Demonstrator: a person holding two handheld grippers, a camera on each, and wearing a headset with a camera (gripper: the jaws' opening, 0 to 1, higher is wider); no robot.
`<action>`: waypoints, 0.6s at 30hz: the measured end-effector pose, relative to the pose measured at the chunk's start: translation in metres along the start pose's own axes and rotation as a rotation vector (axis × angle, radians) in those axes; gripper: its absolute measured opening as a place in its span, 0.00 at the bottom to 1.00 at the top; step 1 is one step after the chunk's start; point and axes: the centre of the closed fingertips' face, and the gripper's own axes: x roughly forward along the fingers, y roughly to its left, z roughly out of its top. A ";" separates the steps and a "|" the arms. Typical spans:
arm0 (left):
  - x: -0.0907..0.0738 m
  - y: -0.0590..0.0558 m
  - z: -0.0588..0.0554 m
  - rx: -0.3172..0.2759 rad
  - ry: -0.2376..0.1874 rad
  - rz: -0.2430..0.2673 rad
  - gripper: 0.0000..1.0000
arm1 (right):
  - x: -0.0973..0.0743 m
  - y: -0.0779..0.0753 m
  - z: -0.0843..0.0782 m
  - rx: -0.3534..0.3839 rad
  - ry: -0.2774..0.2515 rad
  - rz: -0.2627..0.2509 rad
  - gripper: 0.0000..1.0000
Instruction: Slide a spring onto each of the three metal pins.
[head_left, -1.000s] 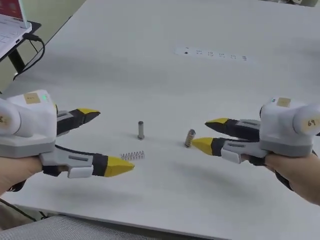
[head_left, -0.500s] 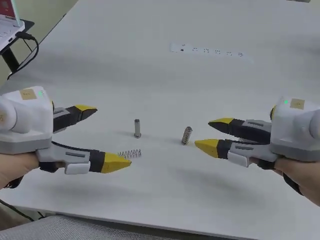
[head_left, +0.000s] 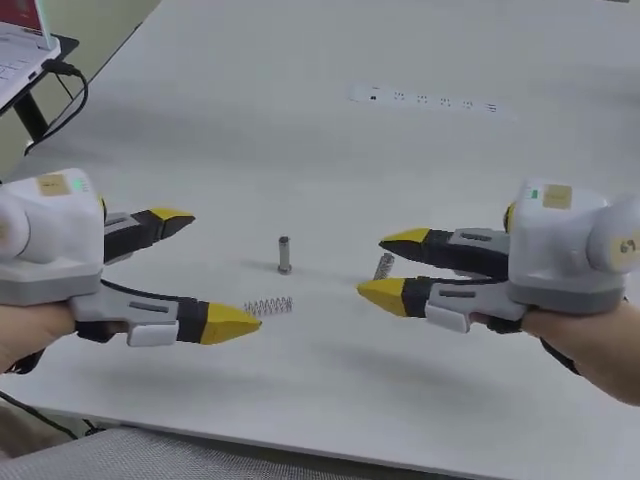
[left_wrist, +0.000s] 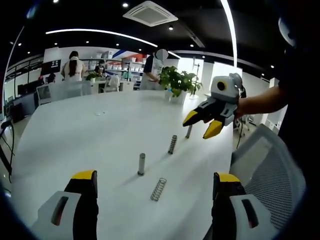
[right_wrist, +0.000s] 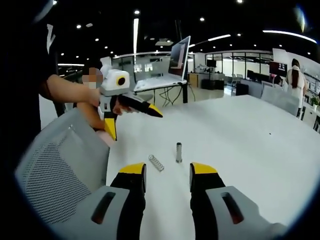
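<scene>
A bare metal pin (head_left: 285, 255) stands upright on the white table (head_left: 300, 150). A loose spring (head_left: 268, 305) lies just in front of it. A second pin wearing a spring (head_left: 384, 266) stands to the right, partly behind my right gripper (head_left: 373, 265), which is open with that pin at its tips. My left gripper (head_left: 222, 268) is wide open, its lower tip beside the loose spring. In the left gripper view my own gripper (left_wrist: 156, 176) faces the spring (left_wrist: 158, 189), bare pin (left_wrist: 141, 164), sprung pin (left_wrist: 172, 144) and a further thin upright pin (left_wrist: 188, 131).
A white power strip (head_left: 430, 102) lies far back on the table. A laptop (head_left: 20, 40) with a black cable (head_left: 70, 95) sits beyond the left edge. A grey mesh chair (right_wrist: 55, 170) is at the near table edge. People stand far behind.
My right gripper has moved left, so its tips now reach the sprung pin. The left gripper has stayed about where it was, still open.
</scene>
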 end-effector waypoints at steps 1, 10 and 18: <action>0.000 0.000 0.000 0.001 0.000 0.000 0.93 | 0.001 0.001 0.000 -0.004 0.002 0.004 0.33; -0.006 0.004 -0.002 -0.002 -0.001 0.007 0.92 | 0.039 0.016 -0.002 -0.081 0.069 0.084 0.31; -0.009 0.007 -0.005 -0.011 -0.004 0.016 0.92 | 0.062 0.022 -0.009 -0.117 0.125 0.135 0.28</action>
